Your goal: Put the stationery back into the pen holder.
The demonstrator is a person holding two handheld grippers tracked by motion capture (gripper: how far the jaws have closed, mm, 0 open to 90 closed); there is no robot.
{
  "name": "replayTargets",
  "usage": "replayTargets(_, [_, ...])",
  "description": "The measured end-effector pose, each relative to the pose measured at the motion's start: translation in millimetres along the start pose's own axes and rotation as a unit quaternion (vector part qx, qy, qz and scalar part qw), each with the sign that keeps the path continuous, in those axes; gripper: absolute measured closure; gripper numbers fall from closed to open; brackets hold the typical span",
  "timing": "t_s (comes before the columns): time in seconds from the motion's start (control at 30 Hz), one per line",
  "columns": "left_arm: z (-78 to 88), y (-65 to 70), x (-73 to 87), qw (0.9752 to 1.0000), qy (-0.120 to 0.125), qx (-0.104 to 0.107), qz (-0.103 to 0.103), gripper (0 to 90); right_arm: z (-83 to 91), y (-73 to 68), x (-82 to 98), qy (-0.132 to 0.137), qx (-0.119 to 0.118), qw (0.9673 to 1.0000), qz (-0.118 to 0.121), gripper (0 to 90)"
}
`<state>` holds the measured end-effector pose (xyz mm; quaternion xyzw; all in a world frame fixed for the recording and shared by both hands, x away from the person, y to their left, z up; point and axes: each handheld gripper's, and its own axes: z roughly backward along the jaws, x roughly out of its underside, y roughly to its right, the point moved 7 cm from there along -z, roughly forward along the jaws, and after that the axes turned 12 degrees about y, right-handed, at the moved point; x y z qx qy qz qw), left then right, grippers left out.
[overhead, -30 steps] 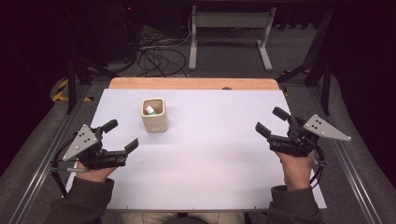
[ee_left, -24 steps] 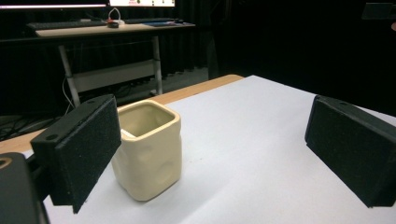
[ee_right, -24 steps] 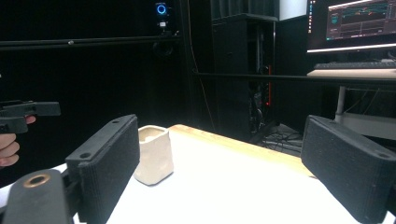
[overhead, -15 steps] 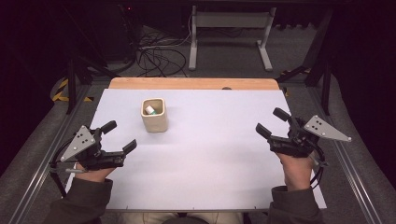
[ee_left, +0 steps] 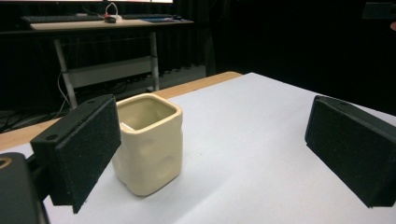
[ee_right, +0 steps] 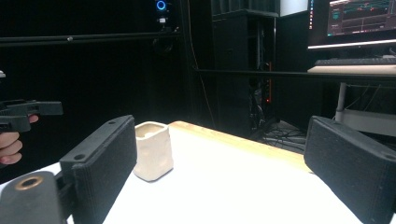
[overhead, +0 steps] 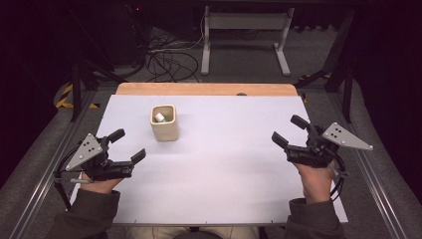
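- Cream cup (overhead: 164, 123): squarish, dimpled sides, glossy, upright, open top; upper-left-centre of high view, on white table (overhead: 224, 164).
- Small white item (overhead: 159, 117) inside cup, w/ greenish bit.

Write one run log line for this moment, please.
left gripper: open, empty | right gripper: open, empty | ceramic cup: upright, untouched, small white item inside

The high view looks forward and down on the whole table (overhead: 224, 189). Both gripper views sit low near its surface, looking between their own jaws, and share the cup (ee_left: 148, 142).
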<state>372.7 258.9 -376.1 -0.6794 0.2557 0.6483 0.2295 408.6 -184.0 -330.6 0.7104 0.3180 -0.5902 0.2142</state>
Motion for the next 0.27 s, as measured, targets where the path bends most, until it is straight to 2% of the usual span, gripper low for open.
replayTargets(0.27, [0.1, -2.8, -1.1, 1.0000, 0.001, -0.004, 0.000, 4.5, -3.4, 0.5, 3.9, -0.009, -0.001, 1.0000, -0.001, 9.4])
